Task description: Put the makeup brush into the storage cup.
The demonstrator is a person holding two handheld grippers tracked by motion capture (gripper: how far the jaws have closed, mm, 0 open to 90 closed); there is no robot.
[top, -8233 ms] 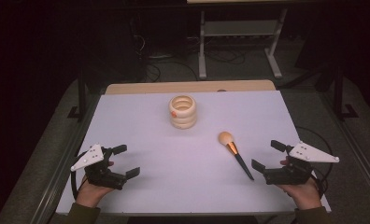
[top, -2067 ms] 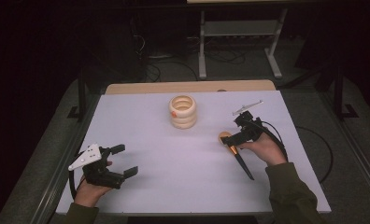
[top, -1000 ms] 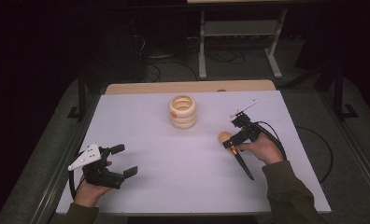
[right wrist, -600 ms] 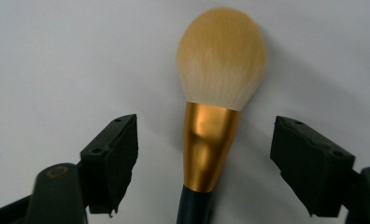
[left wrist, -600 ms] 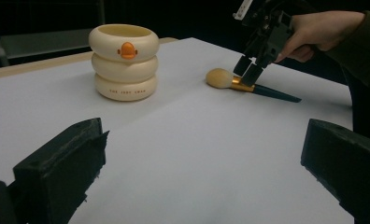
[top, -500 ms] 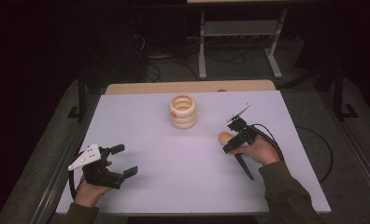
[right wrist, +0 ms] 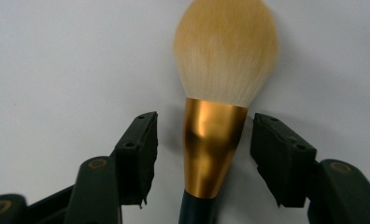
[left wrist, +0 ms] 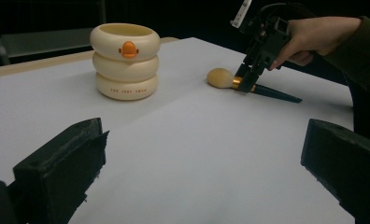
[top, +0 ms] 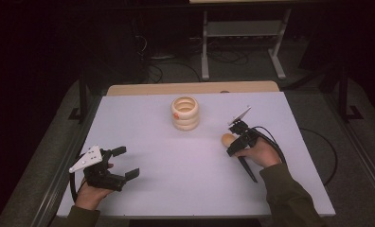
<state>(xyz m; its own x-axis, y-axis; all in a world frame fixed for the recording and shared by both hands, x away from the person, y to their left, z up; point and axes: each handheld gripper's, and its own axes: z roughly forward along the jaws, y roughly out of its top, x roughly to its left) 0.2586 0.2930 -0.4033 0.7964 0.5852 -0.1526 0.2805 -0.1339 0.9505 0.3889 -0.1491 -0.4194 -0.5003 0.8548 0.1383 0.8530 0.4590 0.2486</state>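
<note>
Our right gripper has just been closing, jaws narrow around the brush without touching; our left gripper stands wide.

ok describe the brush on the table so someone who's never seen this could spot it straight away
Start at the white table and find the cream ringed holder near its far middle. To the holder's right lies the makeup brush, between the right gripper's jaws, which have just been closing but stand apart from it. Its fluffy tan head, gold collar and dark handle set it apart.
</note>
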